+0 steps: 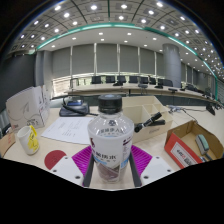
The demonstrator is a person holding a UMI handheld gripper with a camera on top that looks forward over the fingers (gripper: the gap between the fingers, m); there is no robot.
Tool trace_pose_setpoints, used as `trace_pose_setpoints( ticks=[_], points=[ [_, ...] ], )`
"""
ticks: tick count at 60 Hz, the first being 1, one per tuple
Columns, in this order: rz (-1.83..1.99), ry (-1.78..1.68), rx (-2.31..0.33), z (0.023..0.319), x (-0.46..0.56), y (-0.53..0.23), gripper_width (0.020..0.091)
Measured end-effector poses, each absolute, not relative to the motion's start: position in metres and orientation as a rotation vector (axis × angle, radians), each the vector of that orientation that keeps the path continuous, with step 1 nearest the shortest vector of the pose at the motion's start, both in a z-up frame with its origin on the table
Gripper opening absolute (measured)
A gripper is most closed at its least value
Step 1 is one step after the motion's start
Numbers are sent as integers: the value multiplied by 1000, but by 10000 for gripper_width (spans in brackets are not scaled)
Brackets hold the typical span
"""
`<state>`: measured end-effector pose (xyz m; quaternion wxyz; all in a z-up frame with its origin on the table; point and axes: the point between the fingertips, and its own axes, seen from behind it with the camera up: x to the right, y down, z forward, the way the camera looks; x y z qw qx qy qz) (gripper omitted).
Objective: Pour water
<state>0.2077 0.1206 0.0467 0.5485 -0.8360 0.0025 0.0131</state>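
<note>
Bottle of clear plastic with black cap and white label sits upright between magenta-padded gripper fingers, jaws clamped on its lower body. Likely light, thin-walled, slippery (squeeze gently). White cup stands left, near papers.

Clear water bottle with black cap upright at lower centre, gripper closed on it, magenta pads pressing both sides, cluttered table behind.
</note>
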Motion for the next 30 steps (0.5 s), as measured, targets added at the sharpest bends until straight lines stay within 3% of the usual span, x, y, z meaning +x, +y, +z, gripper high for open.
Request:
trace_pose_setpoints(
  ticks=[18, 30],
  points=[
    [-33, -44, -1979, 51, 206, 123, 415],
    [-210, -141, -1969, 81, 203, 125, 411]
  ],
)
